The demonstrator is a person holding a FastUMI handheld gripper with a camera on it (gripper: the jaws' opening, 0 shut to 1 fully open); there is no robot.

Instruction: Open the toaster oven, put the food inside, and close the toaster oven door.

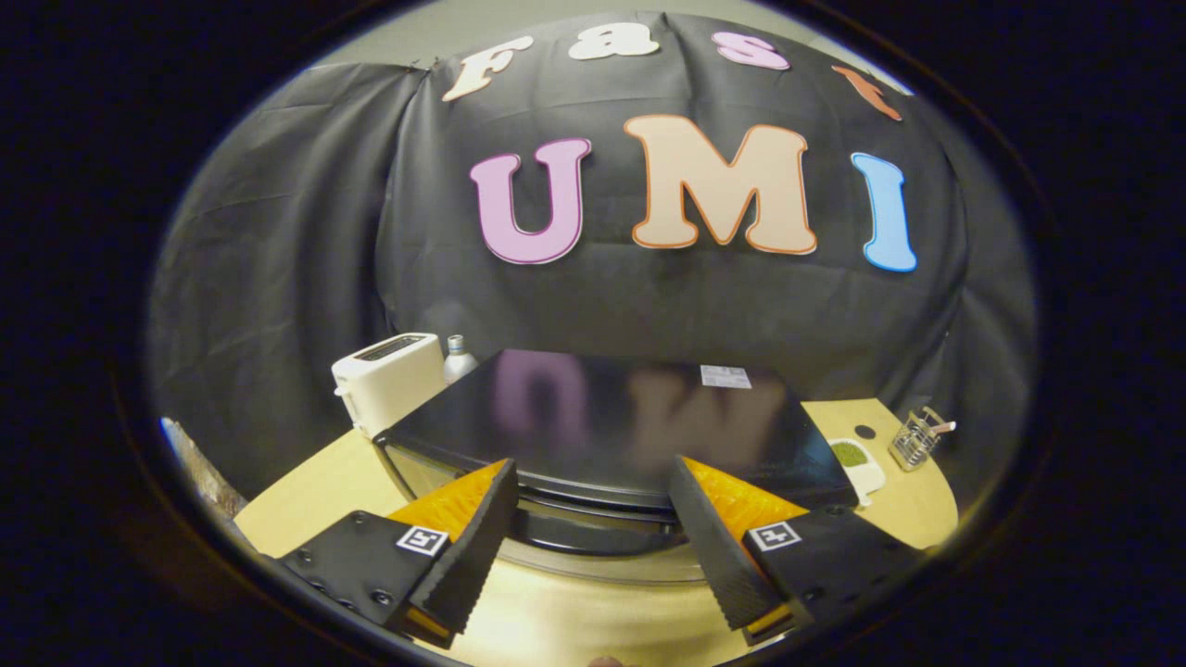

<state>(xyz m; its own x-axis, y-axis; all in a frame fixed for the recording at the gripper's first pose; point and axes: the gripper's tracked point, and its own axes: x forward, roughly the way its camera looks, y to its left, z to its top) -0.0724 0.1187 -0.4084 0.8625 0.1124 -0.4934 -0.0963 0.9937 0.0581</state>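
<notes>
The black toaster oven (602, 417) stands on the wooden table just ahead of me, its glossy top facing up. Its dark door handle (593, 535) runs along the upper front edge, and the door looks closed against the body. My gripper (593, 468) hovers over that front edge. It is open, with its orange-backed fingers (463, 519) apart on either side of the handle's middle and nothing between them. The food, a green piece on a small white plate (857, 463), lies right of the oven, beyond my right finger.
A white pop-up toaster (389, 380) and a small bottle (457, 357) stand behind the oven's left corner. A wire holder (913, 440) sits at the far right of the table (315, 491). The black cloth wall hangs close behind.
</notes>
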